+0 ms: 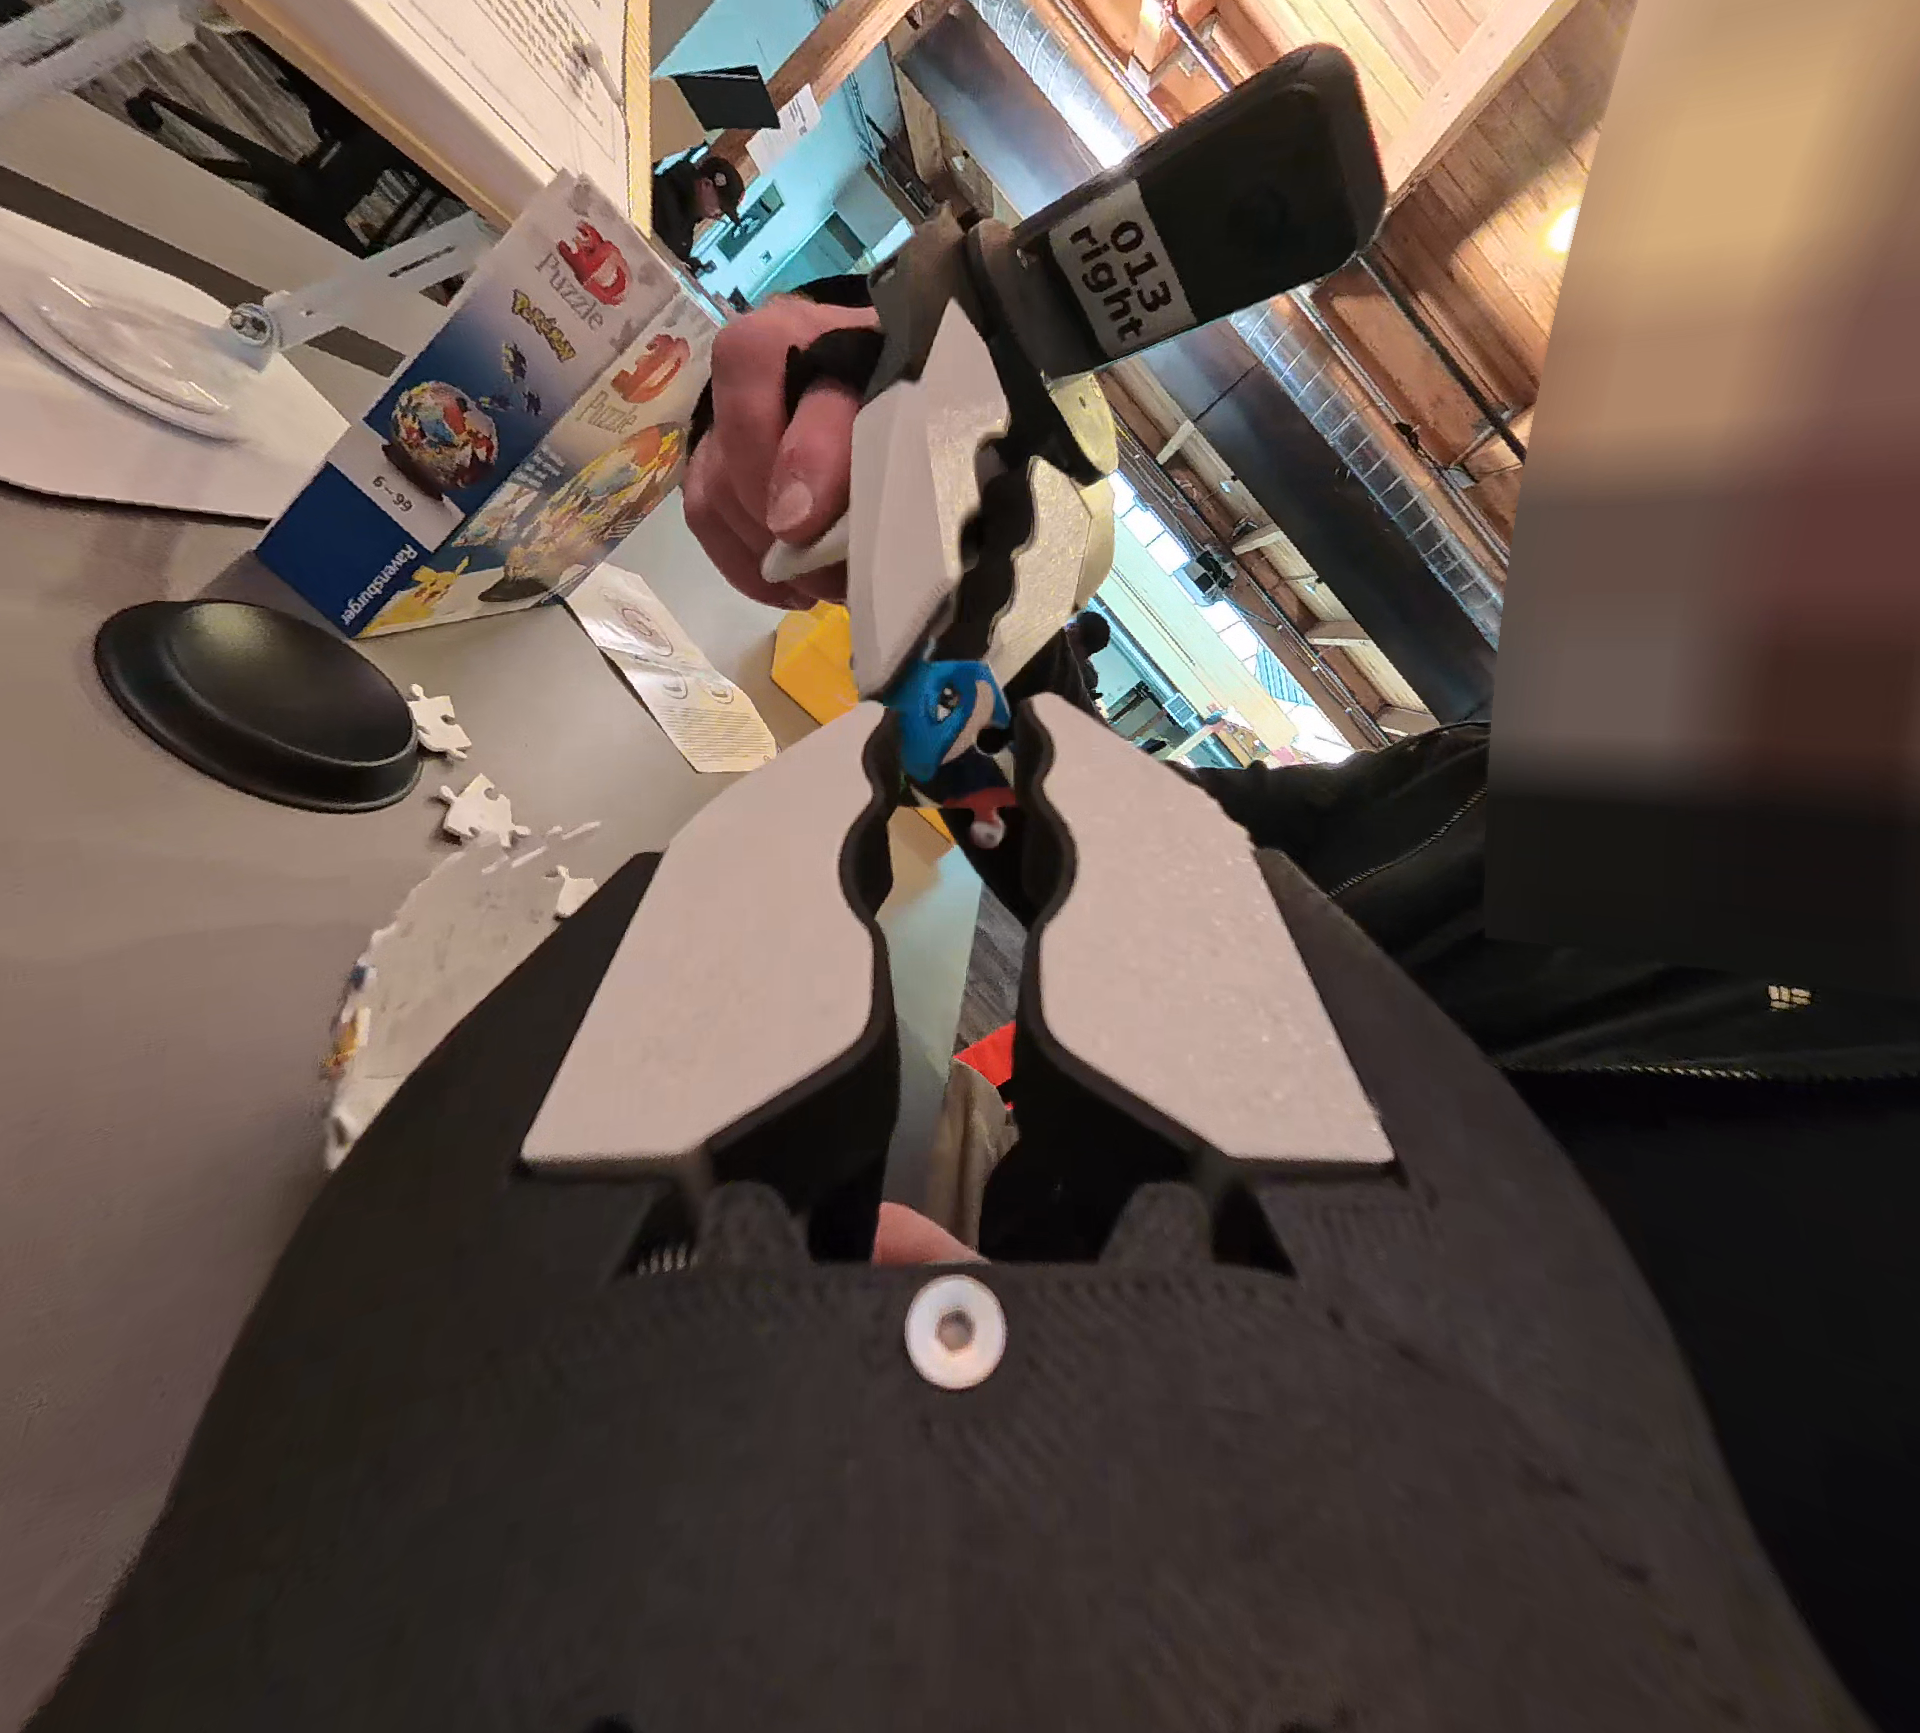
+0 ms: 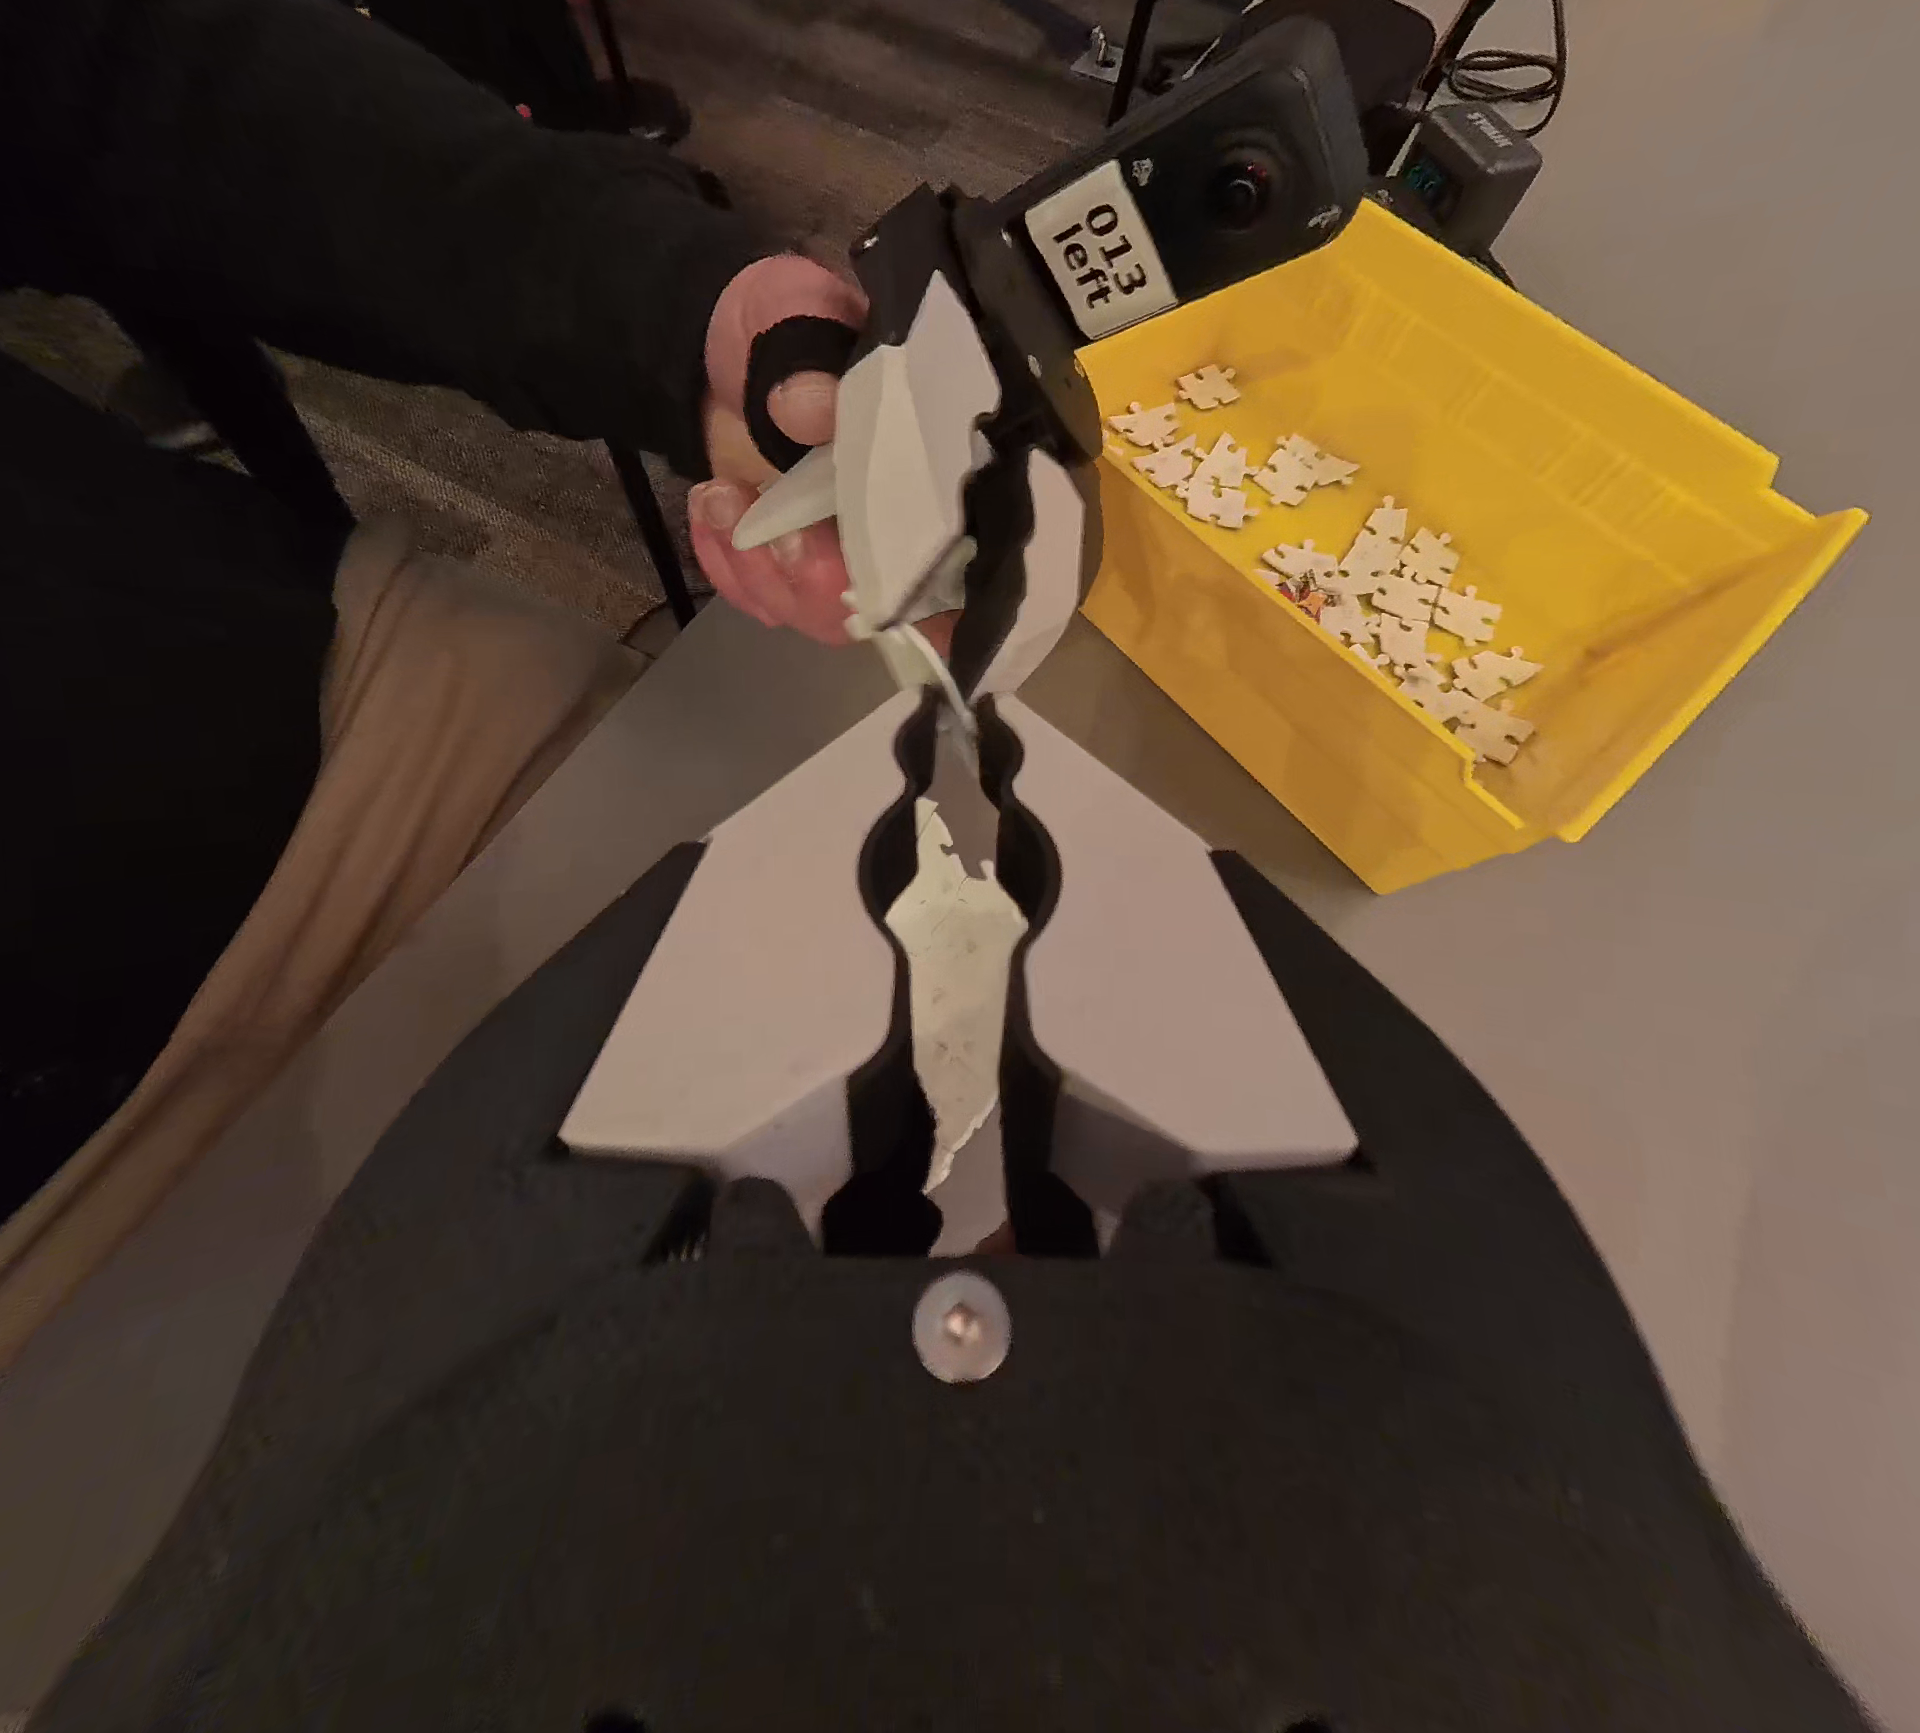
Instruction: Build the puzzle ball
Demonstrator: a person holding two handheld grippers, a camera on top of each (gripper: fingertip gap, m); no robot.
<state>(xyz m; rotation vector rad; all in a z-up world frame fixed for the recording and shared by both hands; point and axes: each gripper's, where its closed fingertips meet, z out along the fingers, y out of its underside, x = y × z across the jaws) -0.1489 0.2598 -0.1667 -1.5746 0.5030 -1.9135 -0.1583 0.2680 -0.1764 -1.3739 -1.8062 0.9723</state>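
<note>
My left gripper (image 1: 956, 722) and my right gripper (image 2: 961, 712) meet tip to tip above the table's edge, each shut on a puzzle piece. In the left wrist view the right gripper (image 1: 925, 660) comes down from above, pinching a blue printed piece (image 1: 940, 707). This piece touches a dark red-and-white piece (image 1: 971, 784) between my left fingertips. In the right wrist view the left gripper (image 2: 940, 655) holds a piece showing its white back (image 2: 909, 649). A partly built white shell of the ball (image 1: 416, 977) lies on the table to the left.
A black round stand (image 1: 260, 707), the puzzle box (image 1: 488, 436), a leaflet (image 1: 675, 665) and loose pieces (image 1: 478, 810) lie on the grey table. A yellow bin (image 2: 1766, 520) holds several loose pieces (image 2: 1392, 582). A person in black sits close.
</note>
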